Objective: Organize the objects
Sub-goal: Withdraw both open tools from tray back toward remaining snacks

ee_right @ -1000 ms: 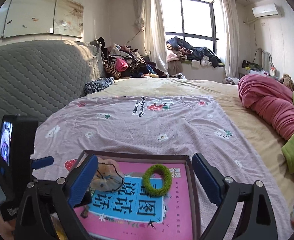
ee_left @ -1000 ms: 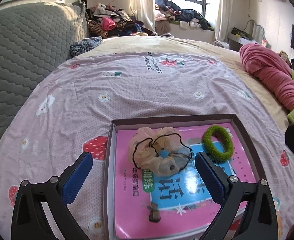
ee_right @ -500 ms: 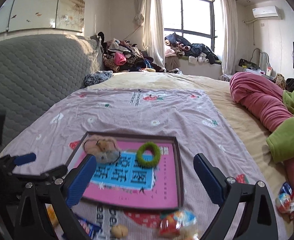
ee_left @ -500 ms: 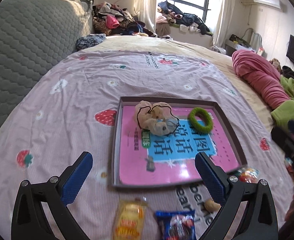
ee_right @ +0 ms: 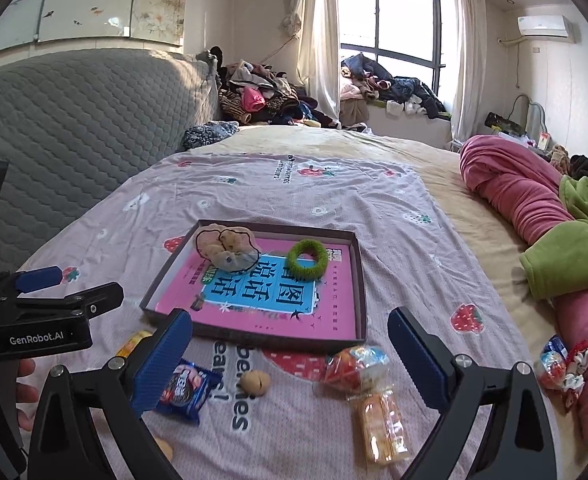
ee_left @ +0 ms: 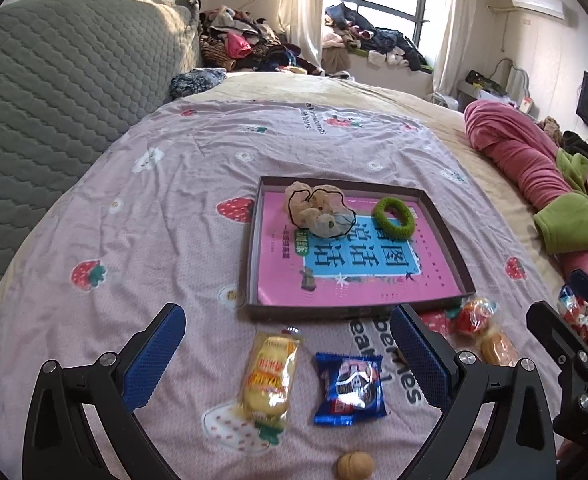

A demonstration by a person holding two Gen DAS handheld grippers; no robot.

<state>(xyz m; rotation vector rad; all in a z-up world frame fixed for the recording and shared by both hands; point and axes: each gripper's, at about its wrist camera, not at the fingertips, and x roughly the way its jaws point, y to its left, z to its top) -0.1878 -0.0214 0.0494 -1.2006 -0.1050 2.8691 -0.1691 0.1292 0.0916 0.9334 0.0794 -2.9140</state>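
A bedroom with a wide bed (ee_left: 166, 208) under a pale purple sheet printed with strawberries; the things lie on this sheet. The left claw (ee_left: 290, 354) is wide open and holds nothing. Between its fingers lie a yellow snack packet (ee_left: 270, 380) and, just beside it to the right, a blue biscuit packet (ee_left: 350, 388); a walnut (ee_left: 355, 465) sits closer to the claw than both. Ahead of the claw is a dark shallow tray (ee_left: 445, 236) with a pink book (ee_left: 421, 280) inside. On the far part of the book rest a beige hair scrunchie (ee_left: 317, 212) and, to its right, a green hair ring (ee_left: 393, 222), apart from each other.

The right claw (ee_right: 290, 354) is also wide open and empty. Between its fingers lie a clear bag of orange snacks (ee_right: 373, 396) and a walnut (ee_right: 256, 381); the blue packet (ee_right: 186, 390) is partly behind its left finger. The tray (ee_right: 359, 280) is just ahead. To the right, near a pink blanket (ee_right: 525, 196), lies a small wrapped sweet (ee_right: 563, 364).
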